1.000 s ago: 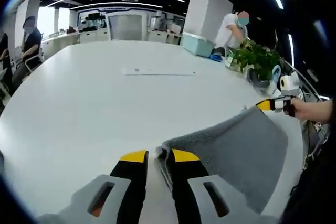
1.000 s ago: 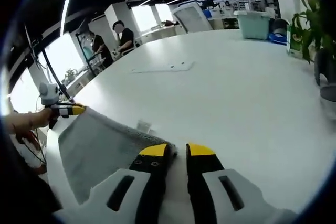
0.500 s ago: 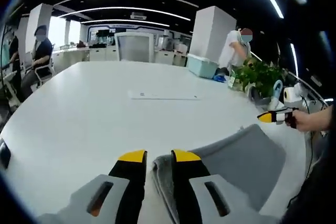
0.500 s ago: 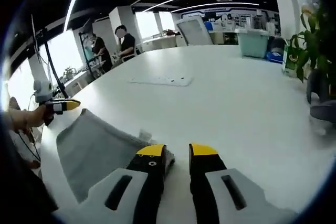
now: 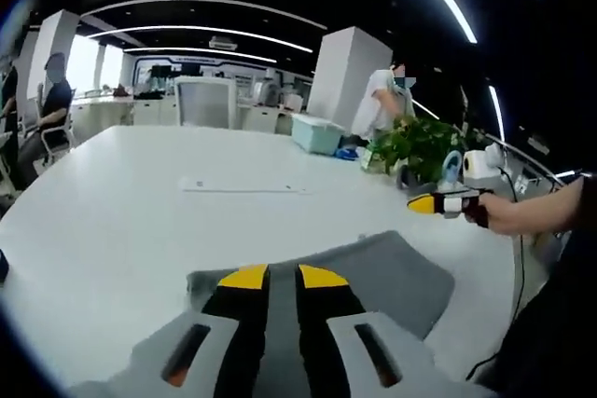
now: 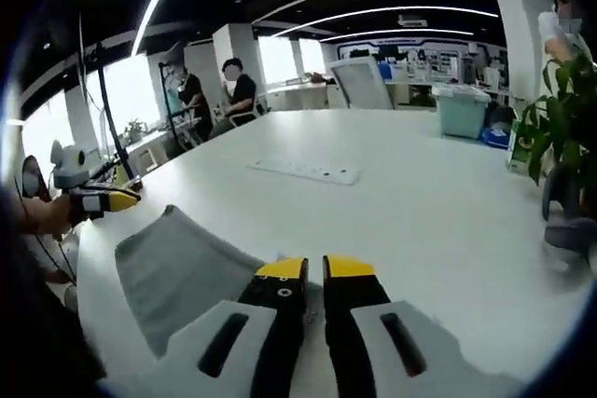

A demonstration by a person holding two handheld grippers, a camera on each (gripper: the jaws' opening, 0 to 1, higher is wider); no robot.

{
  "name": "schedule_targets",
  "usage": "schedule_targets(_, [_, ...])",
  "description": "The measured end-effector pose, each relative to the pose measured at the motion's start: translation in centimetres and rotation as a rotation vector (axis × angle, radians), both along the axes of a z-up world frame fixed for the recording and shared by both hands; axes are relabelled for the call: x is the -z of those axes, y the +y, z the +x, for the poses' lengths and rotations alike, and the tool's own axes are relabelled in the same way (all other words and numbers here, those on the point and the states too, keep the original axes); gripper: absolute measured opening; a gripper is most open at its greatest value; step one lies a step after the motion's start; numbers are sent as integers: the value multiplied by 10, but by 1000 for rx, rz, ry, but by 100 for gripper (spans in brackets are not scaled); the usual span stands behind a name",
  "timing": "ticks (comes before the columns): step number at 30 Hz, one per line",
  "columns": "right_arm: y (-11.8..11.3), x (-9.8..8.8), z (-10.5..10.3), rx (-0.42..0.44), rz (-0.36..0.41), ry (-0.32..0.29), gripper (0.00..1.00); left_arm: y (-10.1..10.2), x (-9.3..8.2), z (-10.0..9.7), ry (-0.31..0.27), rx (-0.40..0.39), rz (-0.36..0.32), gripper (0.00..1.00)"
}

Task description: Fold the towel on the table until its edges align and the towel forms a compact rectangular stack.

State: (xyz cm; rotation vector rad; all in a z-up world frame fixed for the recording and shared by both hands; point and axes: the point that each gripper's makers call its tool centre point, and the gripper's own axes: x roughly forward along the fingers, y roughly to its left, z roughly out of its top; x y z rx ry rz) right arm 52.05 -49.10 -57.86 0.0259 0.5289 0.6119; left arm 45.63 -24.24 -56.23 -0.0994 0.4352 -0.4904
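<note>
The towel (image 5: 373, 272) lies flat on the white table (image 5: 121, 202), grey, already doubled by the look of it.

Left gripper (image 5: 282, 277): jaws nearly closed. The towel passes under the tips, but I cannot tell whether any cloth is caught between them. Right gripper (image 6: 314, 268): jaws likewise narrow, poised over the towel's (image 6: 182, 267) near edge; again, hold on the cloth not determinable. Each gripper also appears off the towel's far side in the other's view, tips clear of the cloth.

Risks, as judged:
- If either claw has only a thin bite or none, a lift would drop that corner and leave the fold skewed.
- Uneven travel of the two hands would misalign the edges.
- The towel sits near the table edge by the person; a drag that way could pull it off.

Containers: a pale green bin (image 5: 315, 133) sits well beyond the towel at the table's far end, contents not visible. Near it, a potted plant (image 5: 410, 142).
</note>
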Motion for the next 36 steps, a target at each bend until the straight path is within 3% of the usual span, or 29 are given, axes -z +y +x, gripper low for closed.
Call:
schedule_targets(3, [6, 1, 1, -21, 24, 14, 0, -20, 4, -11, 26, 62, 9, 1])
schedule_targets(9, [14, 9, -1, -58, 53, 40, 0, -55, 4, -18, 40, 130, -7, 1])
schedule_targets(11, [17, 13, -2, -65, 55, 43, 0, -72, 9, -25, 69, 186, -22, 1])
schedule_targets(14, [26, 23, -6, -104, 51, 65, 0, -98, 20, -40, 118, 301, 10, 1])
schedule_targets(17, [32, 28, -9, -128, 35, 74, 0, -119, 27, -52, 126, 396, 36, 1])
schedule_targets(29, [41, 44, -14, -199, -5, 102, 0, -169, 50, -59, 180, 530, 45, 1])
schedule_targets(31, [45, 45, -14, -216, 10, 109, 0, -175, 54, -60, 196, 546, 38, 1])
schedule_targets(33, [51, 44, -15, -233, 55, 124, 0, -182, 61, -64, 269, 537, 0, 1])
schedule_targets(36, [55, 46, -14, -246, 54, 130, 0, -191, 64, -63, 267, 547, -2, 1])
